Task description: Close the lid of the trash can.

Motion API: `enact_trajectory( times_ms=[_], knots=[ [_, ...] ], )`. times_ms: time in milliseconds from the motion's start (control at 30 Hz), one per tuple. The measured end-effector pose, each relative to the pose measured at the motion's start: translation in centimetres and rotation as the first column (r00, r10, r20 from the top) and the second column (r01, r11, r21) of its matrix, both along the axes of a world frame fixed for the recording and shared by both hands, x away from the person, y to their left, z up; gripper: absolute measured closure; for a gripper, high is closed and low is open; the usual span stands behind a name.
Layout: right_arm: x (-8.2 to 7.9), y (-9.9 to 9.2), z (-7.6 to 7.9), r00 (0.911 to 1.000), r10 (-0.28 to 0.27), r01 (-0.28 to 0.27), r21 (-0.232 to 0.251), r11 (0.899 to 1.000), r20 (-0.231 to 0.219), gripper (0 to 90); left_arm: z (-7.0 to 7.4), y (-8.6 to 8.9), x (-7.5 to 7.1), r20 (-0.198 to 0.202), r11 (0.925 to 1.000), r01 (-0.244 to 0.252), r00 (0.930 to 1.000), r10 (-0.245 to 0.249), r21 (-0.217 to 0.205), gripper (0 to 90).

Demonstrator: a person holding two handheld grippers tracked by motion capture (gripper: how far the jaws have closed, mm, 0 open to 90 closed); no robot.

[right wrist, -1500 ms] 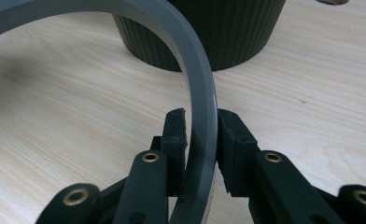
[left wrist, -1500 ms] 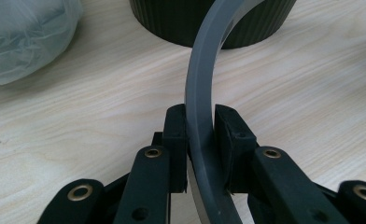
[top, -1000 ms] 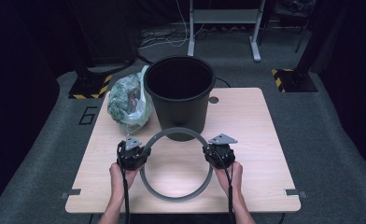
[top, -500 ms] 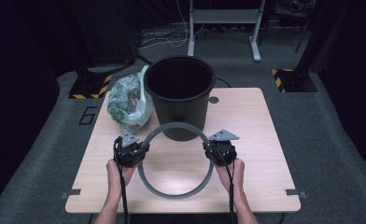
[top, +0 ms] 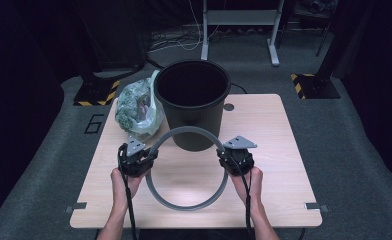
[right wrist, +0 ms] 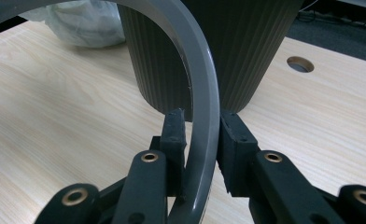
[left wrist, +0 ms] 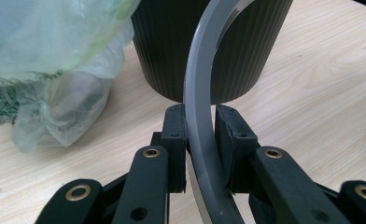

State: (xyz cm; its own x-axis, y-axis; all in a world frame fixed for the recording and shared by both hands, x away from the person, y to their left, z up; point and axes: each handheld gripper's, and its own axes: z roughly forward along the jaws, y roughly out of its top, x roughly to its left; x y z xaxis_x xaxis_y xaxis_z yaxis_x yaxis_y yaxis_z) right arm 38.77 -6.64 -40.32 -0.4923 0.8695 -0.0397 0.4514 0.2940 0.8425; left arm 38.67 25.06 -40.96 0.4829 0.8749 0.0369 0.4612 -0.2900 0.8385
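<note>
A grey plastic ring (top: 186, 132) hangs above the wooden table (top: 279, 130), just in front of a black ribbed bin (top: 193, 107). My left gripper (top: 143, 159) is shut on the ring's left side, and my right gripper (top: 230, 159) is shut on its right side. In the left gripper view the grey ring (left wrist: 200, 107) runs up between the two black jaws, which clamp it. In the right gripper view the grey ring (right wrist: 200, 93) arcs up and left from between the jaws, with the bin (right wrist: 218, 51) close behind.
A crumpled clear plastic bag (top: 136, 102) with green contents lies left of the bin, also near in the left gripper view, plastic bag (left wrist: 50, 65). A round cable hole (top: 228, 107) sits in the table right of the bin. Metal stand legs (top: 239, 30) rise beyond the table.
Both grippers have lifted the ring off the table and toward the bin; its far edge now overlaps the bin's front wall.
</note>
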Motion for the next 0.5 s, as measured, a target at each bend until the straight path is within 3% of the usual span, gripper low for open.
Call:
enact_trajectory(
  times_ms=[500],
  knots=[
    [-0.7,0.2,1.7,0.9975,-0.001,0.002,-0.012,1.0,0.07,73.2,1.5,0.1,-0.6,0.058,1.0,-0.004,0.9983,0.004,-0.001,74.1]
  ],
)
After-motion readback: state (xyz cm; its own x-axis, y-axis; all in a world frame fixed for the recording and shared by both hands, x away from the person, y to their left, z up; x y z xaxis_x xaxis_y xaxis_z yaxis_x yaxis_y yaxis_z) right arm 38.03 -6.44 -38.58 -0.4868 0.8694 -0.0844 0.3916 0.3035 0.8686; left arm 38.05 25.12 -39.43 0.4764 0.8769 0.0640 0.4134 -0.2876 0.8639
